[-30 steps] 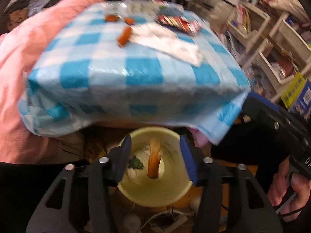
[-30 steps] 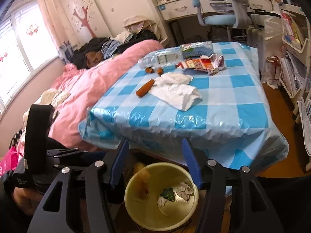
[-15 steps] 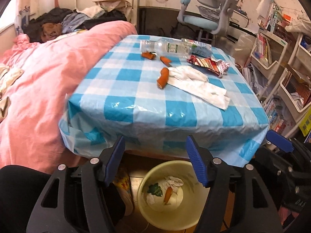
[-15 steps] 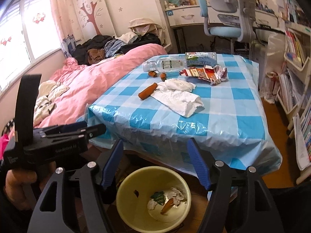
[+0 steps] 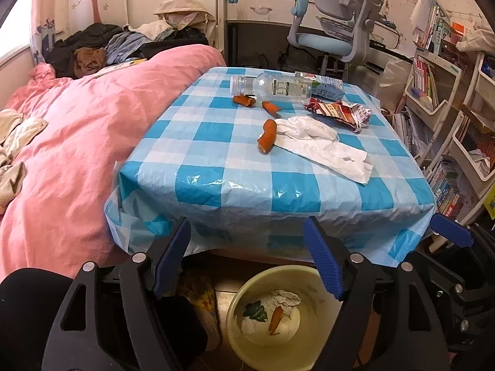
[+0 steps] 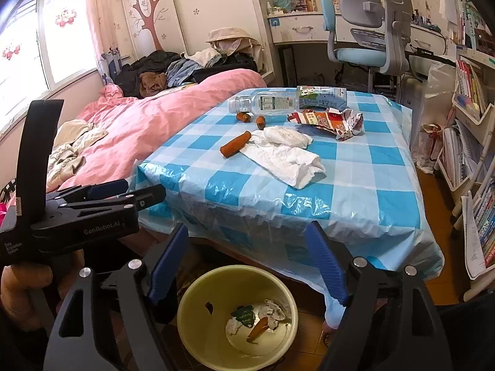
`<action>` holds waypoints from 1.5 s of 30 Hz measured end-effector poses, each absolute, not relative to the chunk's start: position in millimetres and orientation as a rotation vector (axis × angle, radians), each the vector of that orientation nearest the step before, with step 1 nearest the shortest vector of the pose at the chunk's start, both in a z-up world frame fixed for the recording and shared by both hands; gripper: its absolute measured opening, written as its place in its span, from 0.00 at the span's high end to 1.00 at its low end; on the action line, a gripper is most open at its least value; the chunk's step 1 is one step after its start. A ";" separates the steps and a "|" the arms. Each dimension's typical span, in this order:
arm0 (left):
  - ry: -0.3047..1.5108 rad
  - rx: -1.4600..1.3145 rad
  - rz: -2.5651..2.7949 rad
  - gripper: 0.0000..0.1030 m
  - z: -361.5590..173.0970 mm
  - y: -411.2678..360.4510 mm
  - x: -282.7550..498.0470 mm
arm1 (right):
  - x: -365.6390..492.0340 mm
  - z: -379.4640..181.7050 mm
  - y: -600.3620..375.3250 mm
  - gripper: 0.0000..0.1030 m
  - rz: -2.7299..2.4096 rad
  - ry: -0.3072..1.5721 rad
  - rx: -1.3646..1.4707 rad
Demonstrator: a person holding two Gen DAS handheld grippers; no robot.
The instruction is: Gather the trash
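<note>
A bedroom scene, described from left to right. At the far left lies a bed under a rumpled pink quilt (image 5: 77,142), with a heap of dark clothes (image 6: 154,74) at its head near the window.

Beside the bed stands a low table covered in a blue-and-white checked cloth (image 5: 216,167). The trash on it sits toward the far half. Leftmost is a carrot piece (image 5: 267,136), touching the edge of a crumpled white tissue (image 5: 324,148) that spreads to its right. Beyond these lie two smaller carrot bits (image 5: 244,100), just in front of a clear plastic bottle (image 5: 272,86) on its side. Right of the bottle is a light blue carton (image 5: 328,88), and in front of that a crushed red snack wrapper (image 5: 340,113).

Below the table's near edge, on the floor, sits a yellow bin (image 5: 235,321). Inside it are a thin carrot piece (image 5: 275,320), crumpled white paper and a green scrap.

The left gripper (image 5: 247,259) hangs in front of the near table edge, just above the bin, its blue-padded jaws spread wide apart and holding nothing — all the tabletop trash lies well beyond its tips. The right gripper (image 6: 246,262) is held the same way, jaws wide apart and empty, with the bin directly under it and the tissue and carrot well ahead. In the right wrist view the left gripper's black body shows at the left, held in a hand (image 6: 21,293).

At the far right are a blue desk chair (image 6: 368,34) and shelves of books (image 6: 470,142).
</note>
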State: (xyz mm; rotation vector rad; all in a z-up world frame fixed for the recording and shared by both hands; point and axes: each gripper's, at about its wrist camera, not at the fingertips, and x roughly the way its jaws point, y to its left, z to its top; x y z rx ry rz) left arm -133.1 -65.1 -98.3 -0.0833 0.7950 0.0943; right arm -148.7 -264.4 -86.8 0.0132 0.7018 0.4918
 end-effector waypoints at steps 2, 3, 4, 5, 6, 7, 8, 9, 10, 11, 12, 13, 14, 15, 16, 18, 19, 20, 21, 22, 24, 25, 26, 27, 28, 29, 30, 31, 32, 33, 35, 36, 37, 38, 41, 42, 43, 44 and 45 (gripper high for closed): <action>0.792 -0.087 0.097 0.29 -97.9 -64.6 -132.8 | -149.0 -87.1 -263.8 0.25 0.490 0.701 0.011; 0.791 -0.089 0.098 0.29 -97.9 -64.2 -132.6 | -148.8 -87.4 -263.7 0.25 0.490 0.702 0.010; 0.791 -0.090 0.099 0.29 -98.0 -63.8 -132.4 | -148.9 -87.4 -263.7 0.25 0.491 0.702 0.011; 0.791 -0.089 0.100 0.28 -98.0 -63.7 -132.4 | -148.9 -87.5 -263.7 0.24 0.490 0.702 0.011; 0.791 -0.090 0.100 0.28 -98.3 -63.9 -132.2 | -149.0 -87.4 -263.7 0.24 0.491 0.702 0.011; 0.791 -0.090 0.100 0.28 -98.1 -64.0 -132.3 | -148.9 -87.4 -263.6 0.24 0.491 0.702 0.010; 0.790 -0.091 0.100 0.28 -98.1 -63.9 -132.3 | -149.0 -87.5 -263.6 0.24 0.491 0.701 0.010; 0.790 -0.090 0.100 0.28 -98.3 -63.9 -132.1 | -148.9 -87.7 -263.6 0.24 0.491 0.702 0.010; 0.791 -0.089 0.100 0.28 -98.2 -64.0 -132.3 | -148.9 -87.7 -263.6 0.24 0.490 0.702 0.010; 0.791 -0.089 0.100 0.28 -98.1 -64.0 -132.3 | -148.9 -87.6 -263.5 0.24 0.491 0.702 0.010; 0.791 -0.089 0.099 0.28 -98.2 -63.9 -132.2 | -148.8 -87.7 -263.4 0.24 0.491 0.703 0.010; 0.791 -0.090 0.100 0.27 -98.1 -64.0 -132.3 | -148.9 -87.8 -263.2 0.24 0.491 0.703 0.009; 0.790 -0.090 0.100 0.27 -98.2 -63.6 -132.1 | -149.2 -87.6 -263.2 0.24 0.490 0.702 0.010; 0.790 -0.091 0.100 0.27 -98.3 -63.6 -132.1 | -149.1 -87.7 -263.1 0.24 0.491 0.703 0.009; 0.791 -0.091 0.100 0.27 -98.2 -63.8 -132.2 | -149.1 -88.6 -262.9 0.23 0.491 0.703 0.008; 0.792 -0.092 0.100 0.26 -98.4 -63.5 -131.7 | -149.0 -89.3 -262.5 0.23 0.490 0.704 0.006; 0.790 -0.091 0.100 0.26 -98.2 -63.6 -132.1 | -148.9 -89.4 -262.5 0.23 0.491 0.704 0.006; 0.790 -0.094 0.100 0.26 -98.3 -63.3 -131.9 | -149.1 -89.4 -262.2 0.22 0.491 0.705 0.006; 0.791 -0.092 0.099 0.26 -98.4 -63.4 -131.9 | -149.1 -89.6 -262.1 0.22 0.491 0.706 0.006; 0.791 -0.091 0.099 0.25 -98.5 -63.5 -131.7 | -149.0 -90.3 -261.8 0.22 0.492 0.706 0.005; 0.790 -0.090 0.099 0.25 -98.4 -63.3 -131.6 | -148.9 -91.1 -261.3 0.22 0.492 0.707 0.003; 0.789 -0.090 0.100 0.25 -98.4 -63.1 -131.8 | -148.8 -91.3 -260.6 0.22 0.492 0.707 0.003; 0.788 -0.090 0.101 0.25 -98.4 -62.9 -131.7 | -148.7 -91.8 -260.4 0.22 0.492 0.708 0.002; 0.788 -0.092 0.101 0.25 -98.6 -62.7 -131.2 | -148.4 -92.4 -260.2 0.22 0.493 0.709 0.000; 0.788 -0.095 0.102 0.25 -98.5 -62.5 -129.7 | -148.4 -92.8 -259.8 0.22 0.494 0.709 -0.002; 0.789 -0.097 0.102 0.25 -98.8 -62.4 -129.1 | -148.0 -92.9 -258.8 0.22 0.494 0.709 -0.004; 0.790 -0.099 0.103 0.25 -98.8 -62.9 -128.0 | -147.5 -92.7 -258.3 0.22 0.495 0.709 -0.005; 0.790 -0.099 0.103 0.25 -99.0 -63.1 -127.3 | -147.1 -92.6 -257.6 0.22 0.495 0.709 -0.006; 0.790 -0.100 0.104 0.25 -99.1 -62.9 -127.0 | -145.9 -92.4 -257.2 0.22 0.495 0.711 -0.009; 0.789 -0.099 0.105 0.25 -98.9 -62.7 -127.7 | -146.3 -92.5 -257.1 0.22 0.494 0.711 -0.008; 0.791 -0.107 0.110 0.25 -99.9 -62.1 -125.2 | -143.3 -90.6 -258.1 0.22 0.493 0.709 -0.006; 0.794 -0.116 0.113 0.25 -100.9 -61.3 -122.3 | -141.7 -89.0 -258.0 0.22 0.491 0.707 -0.005; 0.799 -0.124 0.115 0.25 -102.1 -61.0 -119.3 | -139.2 -87.6 -259.3 0.22 0.488 0.703 -0.003; 0.805 -0.132 0.116 0.25 -103.1 -60.2 -116.5 | -136.9 -86.9 -258.8 0.21 0.487 0.703 -0.004; 0.828 -0.167 0.130 0.25 -105.8 -54.7 -100.2 | -125.8 -84.8 -257.0 0.21 0.481 0.705 -0.022; 0.830 -0.177 0.136 0.25 -105.6 -52.7 -96.2 | -120.1 -83.9 -255.7 0.21 0.479 0.706 -0.030; 0.831 -0.191 0.146 0.25 -105.0 -50.0 -89.3 | -116.0 -82.8 -255.1 0.22 0.479 0.706 -0.035; 0.834 -0.200 0.151 0.25 -104.5 -47.2 -83.2 | -109.4 -81.4 -254.6 0.22 0.478 0.705 -0.040; 0.838 -0.209 0.157 0.25 -104.0 -44.8 -76.9 | -104.3 -80.2 -254.0 0.22 0.476 0.706 -0.044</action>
